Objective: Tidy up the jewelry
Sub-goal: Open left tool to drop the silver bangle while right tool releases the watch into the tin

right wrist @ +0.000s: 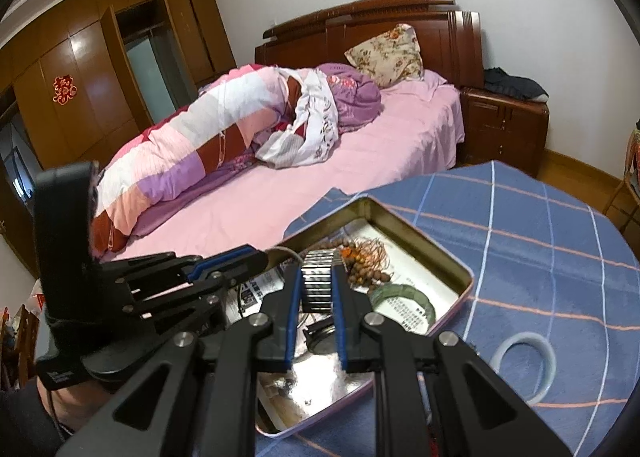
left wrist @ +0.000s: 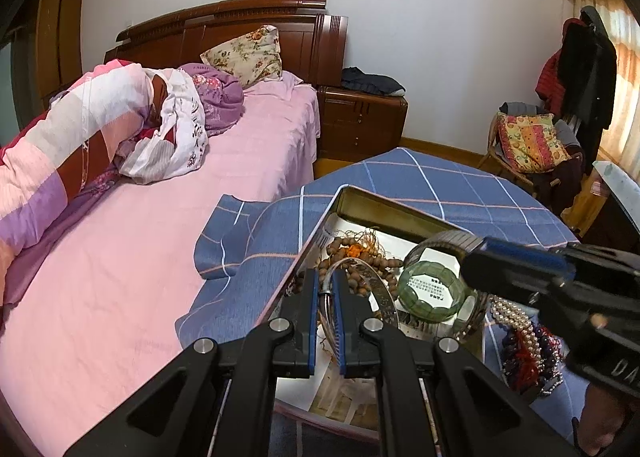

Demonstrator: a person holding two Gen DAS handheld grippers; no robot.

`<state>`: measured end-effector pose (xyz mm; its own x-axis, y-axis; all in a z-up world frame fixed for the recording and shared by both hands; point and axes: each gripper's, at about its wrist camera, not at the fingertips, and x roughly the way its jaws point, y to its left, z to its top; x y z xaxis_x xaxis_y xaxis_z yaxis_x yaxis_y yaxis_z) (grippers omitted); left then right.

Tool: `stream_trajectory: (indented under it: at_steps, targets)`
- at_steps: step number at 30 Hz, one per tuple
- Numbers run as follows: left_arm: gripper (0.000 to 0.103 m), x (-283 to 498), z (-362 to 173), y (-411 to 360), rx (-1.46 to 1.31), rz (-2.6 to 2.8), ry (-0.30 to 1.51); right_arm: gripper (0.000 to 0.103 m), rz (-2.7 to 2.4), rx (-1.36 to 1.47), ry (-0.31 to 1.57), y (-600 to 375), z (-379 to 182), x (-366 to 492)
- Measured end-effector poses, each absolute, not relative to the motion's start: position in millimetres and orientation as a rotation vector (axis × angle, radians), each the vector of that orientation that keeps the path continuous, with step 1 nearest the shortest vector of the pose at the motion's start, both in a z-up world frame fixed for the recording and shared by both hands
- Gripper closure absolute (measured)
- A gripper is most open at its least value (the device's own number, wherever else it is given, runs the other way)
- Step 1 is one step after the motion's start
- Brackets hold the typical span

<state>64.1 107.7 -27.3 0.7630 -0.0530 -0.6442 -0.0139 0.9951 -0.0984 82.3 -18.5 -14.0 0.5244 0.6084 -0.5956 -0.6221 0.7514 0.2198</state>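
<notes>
A metal tin box [left wrist: 384, 205] [right wrist: 460, 261] sits open on the blue checked cloth. It holds a brown bead string [left wrist: 344, 253] [right wrist: 368, 277] and a green jade bracelet [left wrist: 434, 307] [right wrist: 404, 293]. My left gripper [left wrist: 325, 289] is shut on a silver bangle [left wrist: 380, 289] over the box's left side. My right gripper [right wrist: 318, 285] is shut on a dark metal link bracelet [right wrist: 318, 277], held above the box; it also shows in the left wrist view [left wrist: 444, 243]. A pile of pearl and red bead strings [left wrist: 524, 341] lies right of the box.
A pale jade bangle [right wrist: 524, 361] lies on the blue cloth [right wrist: 540, 237] right of the box. A bed with pink sheet [left wrist: 160, 257] borders the table on the left. A chair with clothes [left wrist: 532, 141] stands at the back right.
</notes>
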Motion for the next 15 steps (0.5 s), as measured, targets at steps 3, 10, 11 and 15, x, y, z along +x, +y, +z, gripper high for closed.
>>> stream_trajectory:
  at_steps: [3,10,11,15]
  targets:
    - [0.097,65.1,-31.2,107.7,-0.1,-0.022,0.715,0.085,0.735,-0.023,0.727,-17.6,-20.9,83.3]
    - [0.096,66.6,-43.5,106.1,-0.096,-0.023,0.748,0.085,0.725,-0.044,0.787,-14.0,-41.6,86.6]
    - [0.095,65.9,-43.9,105.6,-0.097,-0.026,0.75,0.085,0.725,-0.048,0.794,-13.4,-43.8,86.6]
    - [0.093,61.9,-40.3,104.5,-0.11,-0.043,0.736,0.083,0.73,-0.039,0.816,-13.2,-50.3,87.4]
